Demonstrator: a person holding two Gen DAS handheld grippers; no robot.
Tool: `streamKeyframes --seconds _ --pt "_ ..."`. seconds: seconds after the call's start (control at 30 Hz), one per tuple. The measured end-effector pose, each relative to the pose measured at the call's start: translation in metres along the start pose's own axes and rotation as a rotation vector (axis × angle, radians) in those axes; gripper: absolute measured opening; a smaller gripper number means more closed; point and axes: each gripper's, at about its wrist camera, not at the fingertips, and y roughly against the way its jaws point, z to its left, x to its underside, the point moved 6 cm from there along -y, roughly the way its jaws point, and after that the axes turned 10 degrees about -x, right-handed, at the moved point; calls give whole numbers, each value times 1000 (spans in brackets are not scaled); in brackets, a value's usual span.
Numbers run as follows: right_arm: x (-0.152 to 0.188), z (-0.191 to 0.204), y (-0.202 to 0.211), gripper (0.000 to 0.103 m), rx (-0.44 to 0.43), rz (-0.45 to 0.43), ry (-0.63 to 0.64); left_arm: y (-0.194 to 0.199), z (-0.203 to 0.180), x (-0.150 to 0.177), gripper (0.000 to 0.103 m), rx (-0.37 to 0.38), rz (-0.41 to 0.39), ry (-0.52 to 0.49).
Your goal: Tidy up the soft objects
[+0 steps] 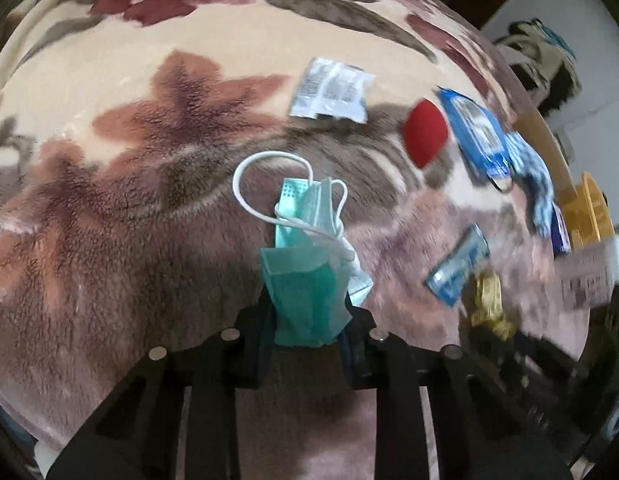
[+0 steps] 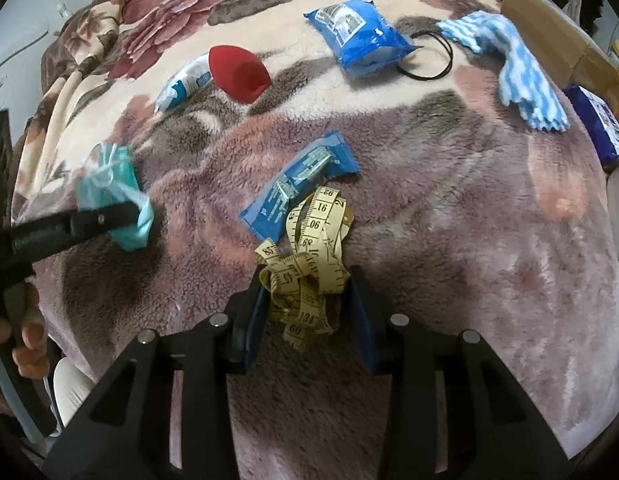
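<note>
Floral blanket [image 2: 449, 208]; tape measure [image 2: 309, 264] right-view clearest.

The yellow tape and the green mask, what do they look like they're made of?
Yellow tape: probably soft vinyl or coated cloth with a slight sheen; it lies in limp tangled loops with printed numbers. Green mask: looks like thin matte nonwoven fabric, pleated and crumpled, with white elastic loops.

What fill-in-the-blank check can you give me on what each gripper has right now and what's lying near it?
1. The left gripper is shut on a green ____.
2. The right gripper is shut on a bunched yellow ____.
3. The tape measure lies partly over a ____ packet.
4. The black hair tie lies between the blue pouch and the blue-and-white ____.

Missing words: face mask; tape measure; blue; cloth
</note>
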Motion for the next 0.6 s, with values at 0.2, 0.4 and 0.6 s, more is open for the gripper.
streamKeyframes --seconds 0.2,0.4,0.6 --pt "3 1 7 39 11 -16 3 20 -18 14 26 -1 -34 -85" --pt "7 7 19 39 54 -46 20 28 -29 27 26 -53 -70 -159" --pt "10 12 21 39 63 -53 22 29 -30 42 26 -83 -84 -178"
